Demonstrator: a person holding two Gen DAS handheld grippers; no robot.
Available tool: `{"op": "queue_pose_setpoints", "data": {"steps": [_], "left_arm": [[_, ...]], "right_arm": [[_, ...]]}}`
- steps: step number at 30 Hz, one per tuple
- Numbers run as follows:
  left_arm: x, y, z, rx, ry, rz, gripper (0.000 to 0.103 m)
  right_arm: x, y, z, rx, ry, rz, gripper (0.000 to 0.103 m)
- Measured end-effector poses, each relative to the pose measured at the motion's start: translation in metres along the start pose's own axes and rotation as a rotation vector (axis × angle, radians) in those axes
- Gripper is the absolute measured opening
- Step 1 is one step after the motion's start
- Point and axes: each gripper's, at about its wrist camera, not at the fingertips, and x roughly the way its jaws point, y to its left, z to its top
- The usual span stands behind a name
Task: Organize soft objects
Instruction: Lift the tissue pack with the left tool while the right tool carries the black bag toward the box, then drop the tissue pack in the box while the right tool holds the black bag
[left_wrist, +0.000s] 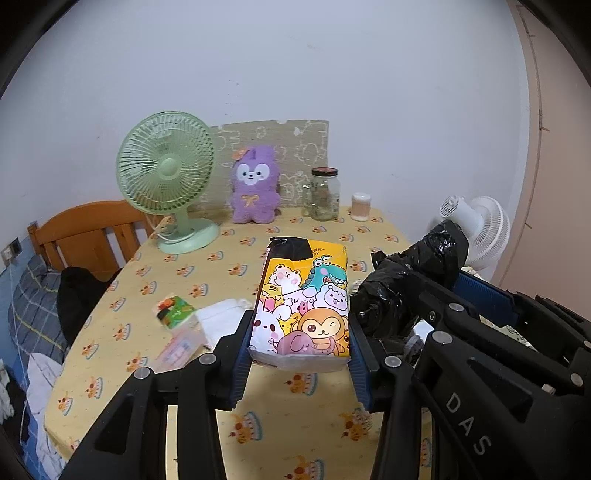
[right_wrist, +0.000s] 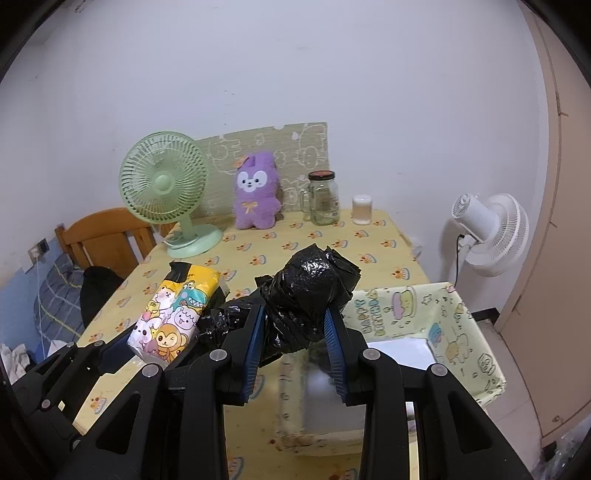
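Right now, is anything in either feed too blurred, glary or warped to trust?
Left wrist view: tissue pack in the left claw is sharp; items beside it are soft. Right wrist view: black bag bundle shows glare specks; the box below blurs. Both bend at edges.

black plastic tongs (left_wrist: 299, 354), blue ribbed pads (right_wrist: 255, 354), silver round screws, white "das" lettering.

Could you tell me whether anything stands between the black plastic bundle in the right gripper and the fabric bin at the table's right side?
Nothing visible does. The right gripper holds the black plastic bundle just left of the fabric bin, whose open top shows only a bare white bottom. The tissue pack sits on the far side, in the left gripper.
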Motion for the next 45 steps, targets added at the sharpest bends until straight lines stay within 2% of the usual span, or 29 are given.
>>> {"op": "queue_pose_setpoints", "data": {"steps": [17, 27, 31, 37, 45], "left_arm": [[0.038, -0.053, -0.001, 0.08, 0.083, -0.104, 0.047], [0.053, -0.076, -0.006, 0.139, 0.126, -0.121, 0.049], [0.057, -0.084, -0.007, 0.182, 0.128, -0.107, 0.063], [0.061, -0.089, -0.008, 0.206, 0.129, -0.098, 0.072], [0.073, -0.084, -0.007, 0.196, 0.176, -0.089, 0.083]], "right_arm": [[0.019, -0.055, -0.011, 0.058, 0.051, -0.104, 0.036], [0.029, -0.081, -0.021, 0.099, 0.088, -0.139, 0.036], [0.032, -0.088, -0.024, 0.105, 0.099, -0.157, 0.036], [0.038, -0.094, -0.027, 0.112, 0.113, -0.172, 0.036], [0.049, -0.095, -0.025, 0.1, 0.112, -0.165, 0.04]]}}
